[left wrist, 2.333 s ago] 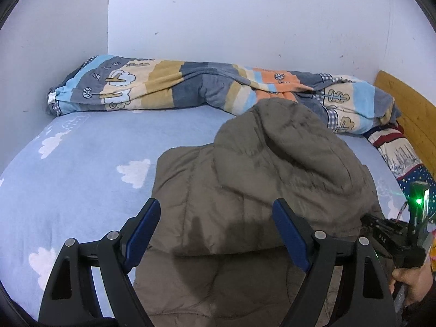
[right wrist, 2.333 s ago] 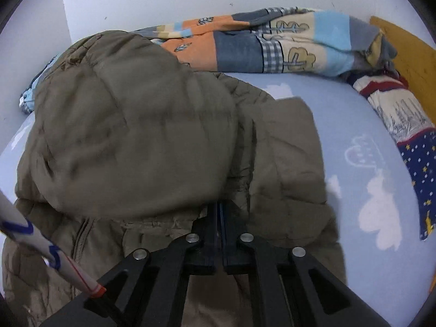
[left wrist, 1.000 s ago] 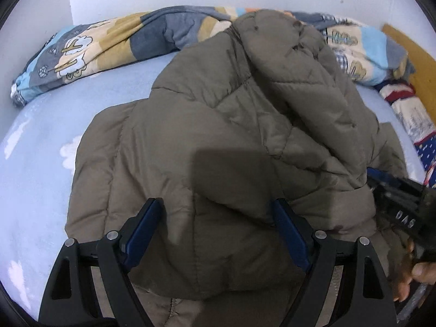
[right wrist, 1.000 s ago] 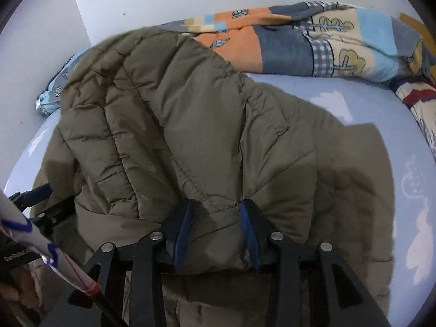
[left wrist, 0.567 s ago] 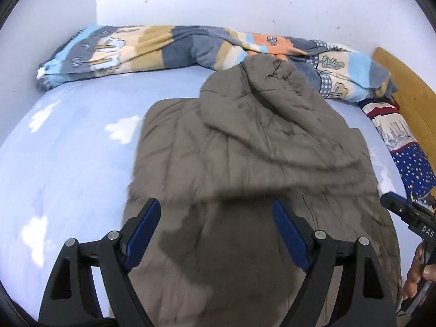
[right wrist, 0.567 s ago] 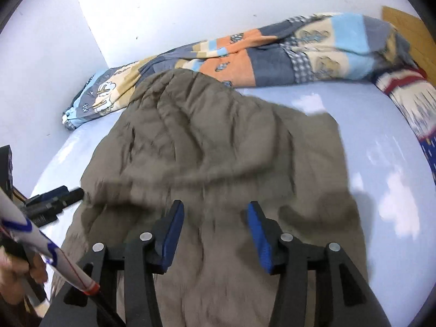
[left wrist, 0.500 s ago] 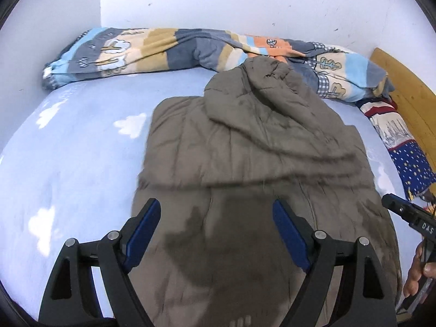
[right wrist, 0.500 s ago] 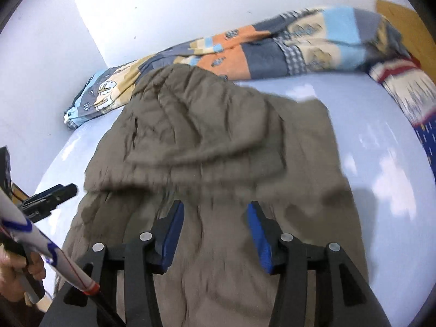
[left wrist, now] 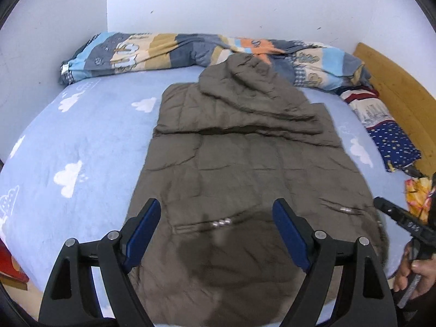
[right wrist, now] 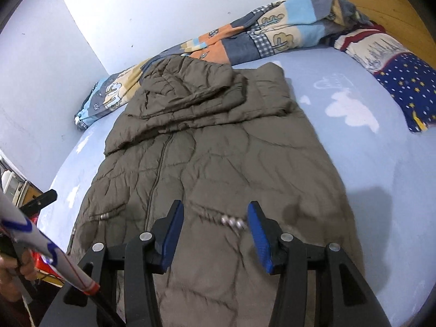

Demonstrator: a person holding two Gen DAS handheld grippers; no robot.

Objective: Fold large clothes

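Jacket (left wrist: 245, 163) fabric is lying flat along the light blue bed (left wrist: 90, 141), its hood folded down at the far end. You are holding your left gripper (left wrist: 218, 234) wide open above the near hem, gripping nothing. Your right gripper (right wrist: 215, 234) is hovering half open, empty, having just been opening.

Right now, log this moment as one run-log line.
stage: hood folded down | jacket: flat on bed | left hand-held gripper: open, empty | right hand-held gripper: open, empty
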